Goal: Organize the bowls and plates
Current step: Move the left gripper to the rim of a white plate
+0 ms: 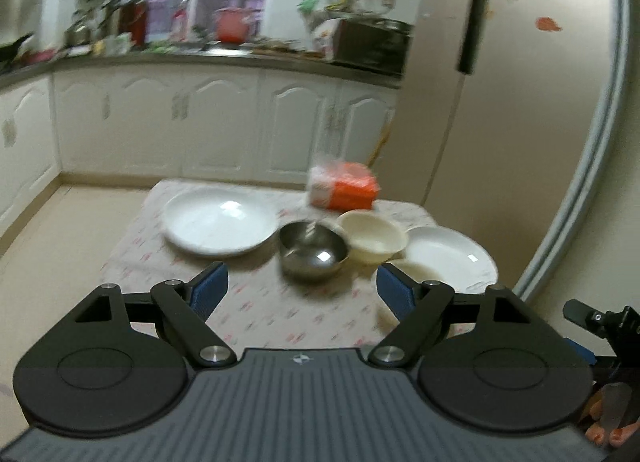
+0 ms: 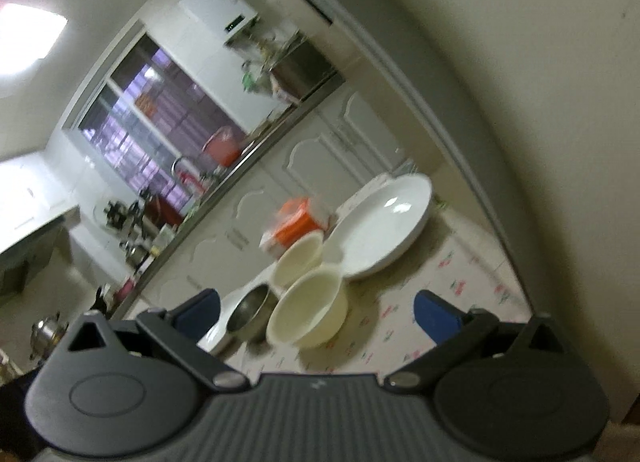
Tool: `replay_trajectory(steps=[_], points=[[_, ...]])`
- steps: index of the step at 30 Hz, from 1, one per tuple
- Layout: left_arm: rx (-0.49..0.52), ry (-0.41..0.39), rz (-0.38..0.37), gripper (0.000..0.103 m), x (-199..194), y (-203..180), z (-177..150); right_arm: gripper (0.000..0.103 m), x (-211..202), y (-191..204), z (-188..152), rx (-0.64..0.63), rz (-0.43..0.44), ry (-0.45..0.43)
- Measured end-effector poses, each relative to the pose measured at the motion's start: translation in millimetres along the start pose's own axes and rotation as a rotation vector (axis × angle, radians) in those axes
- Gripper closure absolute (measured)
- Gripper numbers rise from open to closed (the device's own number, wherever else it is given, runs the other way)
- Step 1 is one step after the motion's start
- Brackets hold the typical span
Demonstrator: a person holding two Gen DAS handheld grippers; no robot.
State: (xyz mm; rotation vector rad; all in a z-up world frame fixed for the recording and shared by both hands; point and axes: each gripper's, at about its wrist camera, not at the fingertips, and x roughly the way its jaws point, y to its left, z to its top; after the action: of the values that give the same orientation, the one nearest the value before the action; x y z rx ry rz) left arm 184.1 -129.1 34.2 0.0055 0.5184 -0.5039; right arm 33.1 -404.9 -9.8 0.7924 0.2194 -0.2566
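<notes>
Nearest the left wrist lens, the left gripper (image 1: 303,290) is seen with its blue pads (image 1: 206,289) spread wide and nothing between them; only the patterned tablecloth (image 1: 256,314) shows in the gap. Both views are smeared by motion, so rims and prints are soft.

At 12 o'clock from that gap a steel bowl (image 1: 313,254) is set upright, mouth up. A large white plate (image 1: 221,220) lies flat at 10 o'clock, just beside the bowl. A cream bowl (image 1: 374,236) stands at 1 o'clock, touching or nearly touching the steel one; which cannot be told. A second white plate (image 1: 450,258) lies at 2 o'clock, its near edge cut off by the right-hand finger. A pale rim beside that finger is too hidden to identify here. An orange package (image 1: 344,190) at the table's far side is blurred past reading.

In the tilted right wrist view, the right gripper (image 2: 318,314) is likewise held wide apart and empty. A nearer cream bowl (image 2: 308,310) stands upright between its fingers, untouched. At the lower right of the left view, part of the other gripper's frame and a few fingertips of the person's hand (image 1: 610,418) are cut off by the edge.
</notes>
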Motion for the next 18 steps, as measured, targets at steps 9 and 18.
replay_trajectory(steps=[9,18], points=[[0.154,0.007,-0.162,0.003,80.0,-71.6,48.5,0.000,36.6,-25.6,19.1,0.065,-0.025,-0.057],[0.211,0.119,-0.253,0.012,196.0,-122.9,65.3,0.009,80.2,-46.8,25.9,0.096,-0.020,-0.047]])
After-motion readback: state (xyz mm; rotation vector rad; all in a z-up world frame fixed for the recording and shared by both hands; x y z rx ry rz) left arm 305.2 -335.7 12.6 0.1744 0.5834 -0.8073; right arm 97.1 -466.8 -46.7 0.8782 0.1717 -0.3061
